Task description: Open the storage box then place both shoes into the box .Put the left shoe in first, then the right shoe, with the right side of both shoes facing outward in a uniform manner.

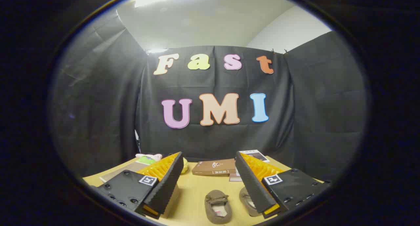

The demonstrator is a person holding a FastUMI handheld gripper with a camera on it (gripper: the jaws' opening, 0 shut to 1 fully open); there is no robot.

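Note:
Two brown slip-on shoes lie on the wooden table [197, 190] below and between my fingers. One shoe [218, 206] lies in the gap between them, its opening showing. The other shoe [246, 202] lies just to its right, partly hidden behind my right finger [252, 183]. My gripper [208, 157] is held well above the table, open wide, with nothing between its fingers. A pale box-like thing [172, 199] peeks out from under my left finger [165, 183]; most of it is hidden.
A brown book [215, 167] lies flat on the table beyond the shoes. A booklet [254, 154] lies at the back right. A soft toy [148, 157] sits at the back left near a yellow thing [185, 165]. Black cloth walls close the booth.

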